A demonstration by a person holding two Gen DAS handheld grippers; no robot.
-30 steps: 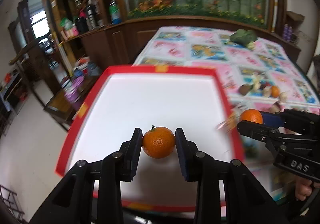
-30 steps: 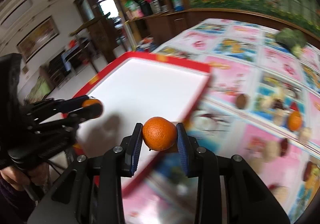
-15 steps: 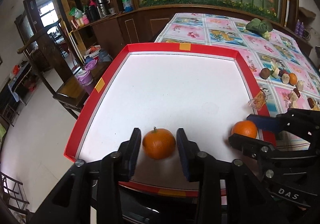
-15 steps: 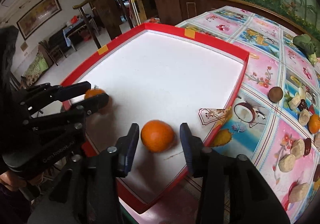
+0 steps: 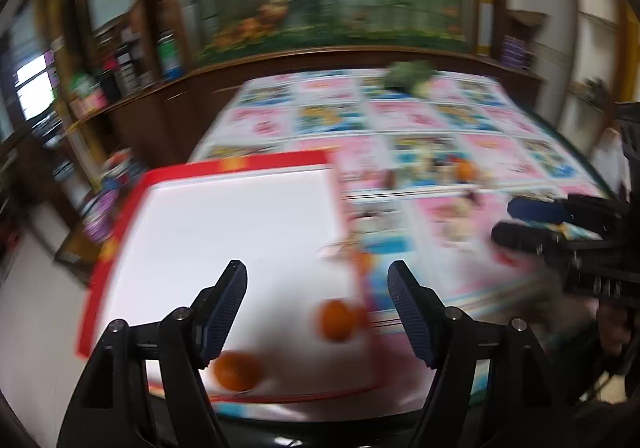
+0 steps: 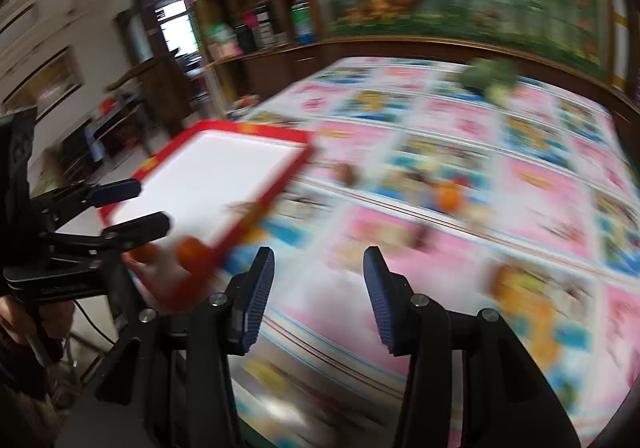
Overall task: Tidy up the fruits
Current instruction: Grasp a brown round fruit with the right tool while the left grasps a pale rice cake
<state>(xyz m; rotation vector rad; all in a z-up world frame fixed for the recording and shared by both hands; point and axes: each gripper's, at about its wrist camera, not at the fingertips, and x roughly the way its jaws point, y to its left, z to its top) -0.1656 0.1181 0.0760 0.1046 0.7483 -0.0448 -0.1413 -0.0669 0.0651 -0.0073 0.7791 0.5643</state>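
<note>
Both views are blurred by motion. Two oranges lie in the red-rimmed white tray [image 5: 132, 204]: one orange [image 5: 236, 370] near the front edge beside my left fingers, the other orange [image 5: 335, 320] by the right rim. My left gripper [image 5: 318, 306] stands open above the tray's front, holding nothing. My right gripper [image 6: 318, 290] is open and empty over the patterned tablecloth, right of the tray [image 6: 248, 224]. In the right wrist view the near orange [image 6: 191, 251] shows at the tray's corner. A third orange [image 6: 448, 195] lies on the cloth farther out.
The table wears a pink and blue picture tablecloth [image 6: 500, 176]. A green vegetable [image 6: 490, 78] sits at the far end. Small brown and pale items are scattered mid-table around the loose orange [image 5: 464, 170]. Wooden cabinets and shelves stand to the left; the table's front edge is close.
Both grippers have opened wide and let go of their oranges, which now lie in the tray. Both have lifted and swung right, the right one out over the tablecloth.
</note>
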